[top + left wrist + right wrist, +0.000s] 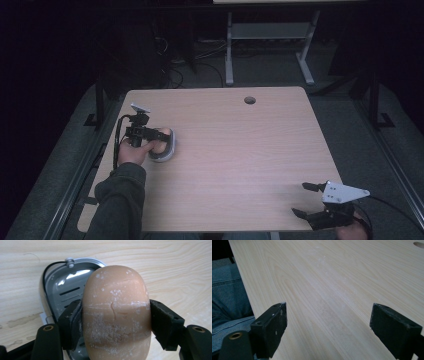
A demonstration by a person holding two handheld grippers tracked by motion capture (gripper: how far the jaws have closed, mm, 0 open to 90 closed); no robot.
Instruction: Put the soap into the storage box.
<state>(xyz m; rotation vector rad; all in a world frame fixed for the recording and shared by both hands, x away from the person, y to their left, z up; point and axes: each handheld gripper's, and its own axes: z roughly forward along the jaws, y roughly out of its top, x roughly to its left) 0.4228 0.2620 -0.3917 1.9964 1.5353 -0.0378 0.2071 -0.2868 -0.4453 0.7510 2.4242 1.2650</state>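
One tan oval soap bar (116,315), scuffed white, is pinched between the left gripper (115,322)'s jaws over one grey slotted metal soap dish (62,287), left of frame. The right gripper (311,201)'s jaws stand spread above the pale wooden surface (240,150).

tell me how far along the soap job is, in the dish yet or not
Done: the left hand-held gripper is shut on the soap bar. In hand: the bar is held over the grey soap dish; whether it is going in or coming out cannot be told. The right hand-held gripper sits open at the table edge.
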